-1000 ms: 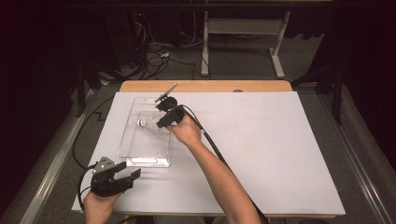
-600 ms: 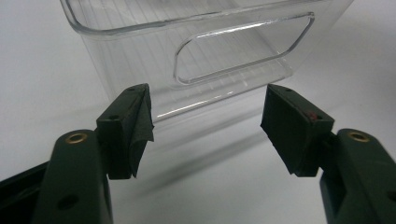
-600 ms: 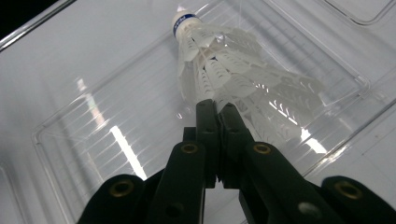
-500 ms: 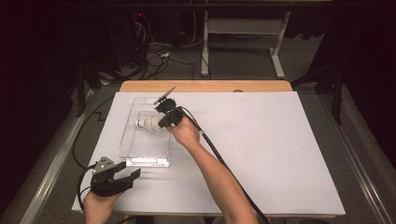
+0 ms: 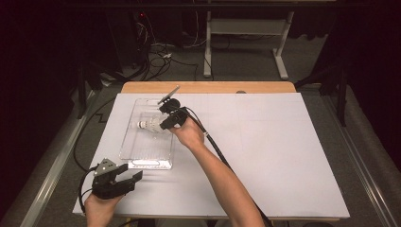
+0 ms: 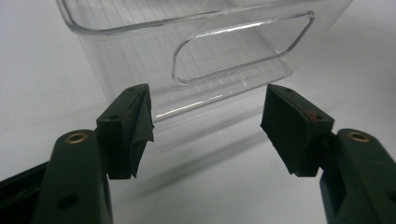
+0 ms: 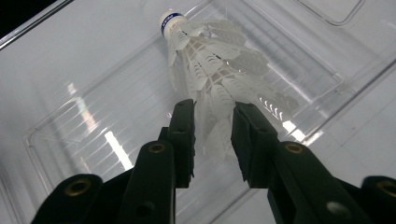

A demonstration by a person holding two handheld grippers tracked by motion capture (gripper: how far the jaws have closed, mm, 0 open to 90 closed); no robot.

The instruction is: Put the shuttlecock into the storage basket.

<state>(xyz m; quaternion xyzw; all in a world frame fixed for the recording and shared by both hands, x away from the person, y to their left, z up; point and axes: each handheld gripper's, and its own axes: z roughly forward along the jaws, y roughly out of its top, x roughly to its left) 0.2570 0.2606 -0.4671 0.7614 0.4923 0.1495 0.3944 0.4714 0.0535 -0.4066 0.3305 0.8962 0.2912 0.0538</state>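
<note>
Your right tool (image 7: 212, 140) sits in the clear bin (image 5: 137, 156) at about 10 o'clock on the surface (image 5: 283, 156), its jaws narrow and just reopened around the skirt of the shuttlecock (image 7: 219, 74); whether the pads press on the feathers I cannot tell. The shuttlecock lies inside the bin, so placing looks nearly done, leaving release and withdrawal. Your left tool (image 6: 205, 126) stands wide and empty at 7 o'clock, facing the bin's handle end. Only the bin walls hem you in.
</note>
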